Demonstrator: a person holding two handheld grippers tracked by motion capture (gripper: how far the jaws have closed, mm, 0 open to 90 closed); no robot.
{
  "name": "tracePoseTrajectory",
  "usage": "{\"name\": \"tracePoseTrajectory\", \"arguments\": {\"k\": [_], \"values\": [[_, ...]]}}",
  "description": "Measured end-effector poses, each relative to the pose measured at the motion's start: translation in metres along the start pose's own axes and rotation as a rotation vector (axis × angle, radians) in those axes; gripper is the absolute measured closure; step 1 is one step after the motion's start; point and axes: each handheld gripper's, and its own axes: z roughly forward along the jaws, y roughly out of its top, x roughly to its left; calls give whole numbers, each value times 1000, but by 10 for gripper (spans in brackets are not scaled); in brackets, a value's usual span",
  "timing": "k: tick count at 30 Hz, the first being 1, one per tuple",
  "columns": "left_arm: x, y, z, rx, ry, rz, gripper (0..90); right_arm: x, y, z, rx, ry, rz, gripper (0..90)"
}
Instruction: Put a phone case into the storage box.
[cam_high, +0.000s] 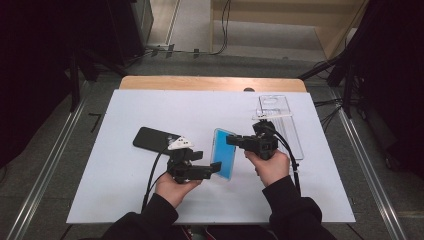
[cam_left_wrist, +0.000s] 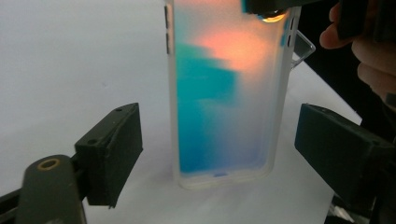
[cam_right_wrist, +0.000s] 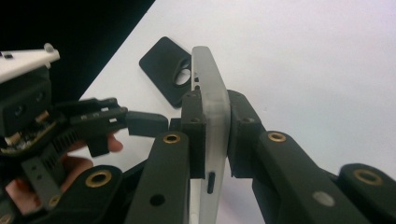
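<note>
A translucent phone case (cam_high: 224, 154) with a blue and orange sheen stands tilted up off the white mat. My right gripper (cam_high: 235, 141) is shut on its upper end; in the right gripper view the jaws (cam_right_wrist: 212, 126) clamp the case's frosted edge (cam_right_wrist: 210, 74). My left gripper (cam_high: 216, 168) comes in from the left, level with the case's lower end. In the left gripper view its jaws (cam_left_wrist: 219, 144) stand open, one on each side of the case (cam_left_wrist: 224, 93), with a gap on both sides. That left gripper (cam_right_wrist: 144, 123) also appears beside the right one.
A black phone case (cam_high: 152, 139) with a camera cut-out (cam_right_wrist: 163, 70) lies flat on the white mat (cam_high: 125, 190) to the left. Clear plastic cases (cam_high: 280, 120) lie at the far right of the mat. The wooden table edge (cam_high: 210, 83) runs behind it.
</note>
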Motion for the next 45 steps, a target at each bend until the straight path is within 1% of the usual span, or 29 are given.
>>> {"name": "tracePoseTrajectory", "arguments": {"k": [1, 2, 3, 4, 7, 8, 9, 10, 12, 13, 14, 16, 17, 19, 20, 21, 22, 23, 24, 25, 26, 28, 32, 36, 37, 38, 39, 40, 45], "values": [[0, 0, 0, 0, 0, 0, 200, 0, 0, 0, 0, 0, 0, 774], [2, 4, -1, 38, -5, 7, 199, 0, 0, -1, 1, 4, -15, 774], [2, 4, -1, 38, -5, 7, 199, -1, 0, -2, -2, 6, -26, 774], [5, 7, -4, 49, -25, 7, 200, -1, 0, -3, -5, 8, -42, 774], [8, 11, -8, 50, -46, 14, 220, -1, -1, -5, -4, 13, -54, 774], [11, 14, -10, 71, -78, 15, 220, -2, -1, -6, -1, 6, -57, 774], [11, 16, -10, 82, -90, 17, 220, -2, -1, -7, 1, 5, -61, 774], [11, 16, -10, 82, -90, 17, 219, -2, -1, -7, 1, 5, -61, 774], [13, 19, -11, 120, -115, 34, 219, -2, -2, -10, 0, 28, -102, 774], [15, 21, -12, 142, -132, 53, 219, -2, -2, -11, 4, 38, -118, 774], [15, 21, -12, 142, -132, 53, 220, -2, -2, -12, 6, 42, -130, 774], [18, 24, -14, 145, -151, 96, 227, -2, -2, -13, 13, 51, -159, 774], [19, 26, -15, 137, -176, 110, 227, -2, -2, -14, 14, 56, -171, 774], [20, 27, -16, 142, -188, 119, 227, -2, -2, -15, 20, 59, -179, 774], [21, 28, -16, 149, -208, 137, 227, 0, -1, -17, 24, 78, -213, 774], [21, 30, -17, 149, -221, 156, 227, 0, -1, -17, 24, 85, -224, 774], [21, 30, -17, 149, -221, 156, 227, 0, -1, -17, 24, 85, -224, 774], [21, 32, -17, 148, -235, 174, 227, 2, -2, -19, 22, 101, -277, 774], [21, 32, -17, 148, -235, 174, 227, 3, -2, -20, 21, 108, -296, 773], [21, 33, -18, 152, -251, 181, 227, 3, -3, -21, 21, 118, -319, 774], [21, 34, -18, 151, -270, 187, 226, 3, -3, -21, 21, 126, -328, 773], [21, 36, -18, 160, -278, 202, 226, 3, -3, -23, 22, 155, -344, 774], [22, 37, -17, 173, -315, 211, 253, 1, -4, -24, 43, 196, -370, 774], [20, 38, -17, 190, -332, 262, 289, -1, -6, -24, 63, 228, -415, 774], [20, 38, -17, 190, -332, 262, 310, -1, -7, -24, 66, 236, -426, 774], [19, 39, -17, 182, -347, 291, 332, -1, -7, -24, 72, 244, -433, 774], [19, 39, -17, 182, -347, 291, 351, -1, -7, -24, 73, 249, -439, 774], [18, 41, -18, 176, -363, 308, 369, -1, -7, -24, 76, 258, -444, 774], [20, 45, -18, 181, -379, 316, 395, -1, -7, -24, 80, 297, -448, 773]]}}
